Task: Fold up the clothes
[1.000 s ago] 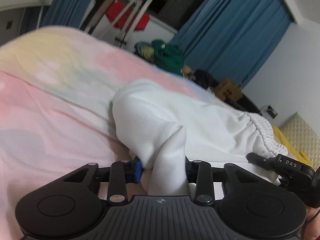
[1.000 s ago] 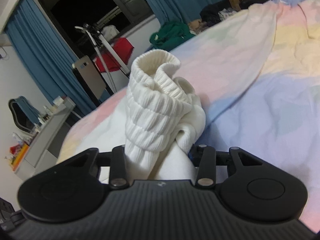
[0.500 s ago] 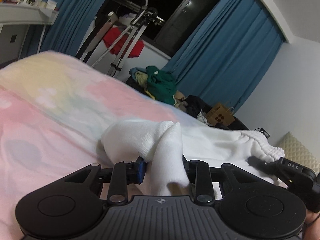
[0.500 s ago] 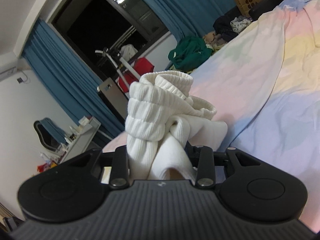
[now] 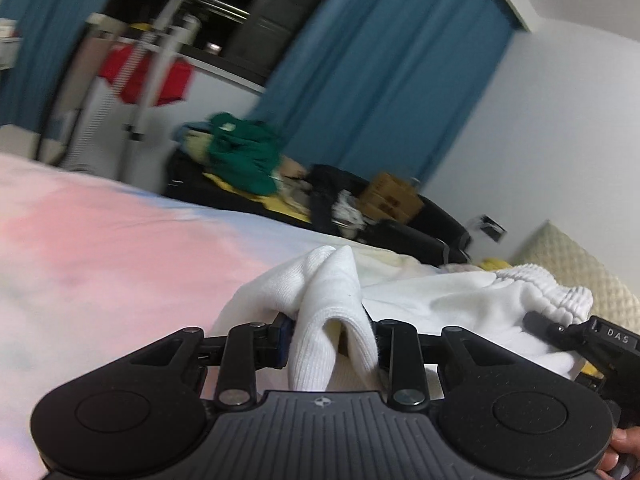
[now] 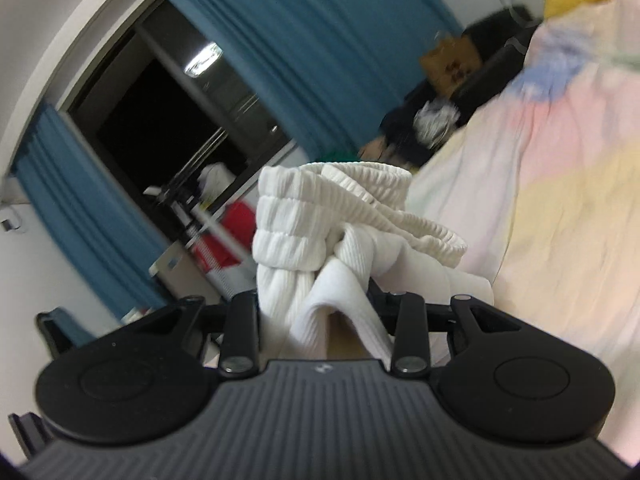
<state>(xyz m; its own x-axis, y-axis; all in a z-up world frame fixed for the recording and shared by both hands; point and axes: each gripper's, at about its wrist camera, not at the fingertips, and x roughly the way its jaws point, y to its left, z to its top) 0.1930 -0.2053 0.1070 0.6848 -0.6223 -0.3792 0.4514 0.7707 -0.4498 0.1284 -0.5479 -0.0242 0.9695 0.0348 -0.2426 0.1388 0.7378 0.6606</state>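
Observation:
A white garment with a ribbed elastic waistband lies over a pastel bedspread [image 5: 100,248]. My left gripper [image 5: 330,336] is shut on a plain fold of the white garment [image 5: 332,300]; the rest spreads right to the gathered waistband [image 5: 552,292]. My right gripper [image 6: 320,308] is shut on the bunched ribbed waistband end of the garment [image 6: 320,216], which stands up above the fingers. The tip of the right gripper [image 5: 580,336] shows at the right of the left wrist view, beside the waistband. The fingertips of both grippers are hidden in cloth.
The bedspread [image 6: 560,200] fills the right of the right wrist view. Beyond the bed are blue curtains [image 5: 380,80], a pile of green clothes [image 5: 244,156], a cardboard box [image 5: 392,200], a metal rack with a red cloth [image 5: 152,80] and a cream headboard [image 5: 580,260].
Both grippers have swung with the garment still held; the views tilted up toward the window and curtains, and the cloth now sits lower and flatter ahead of the left gripper.

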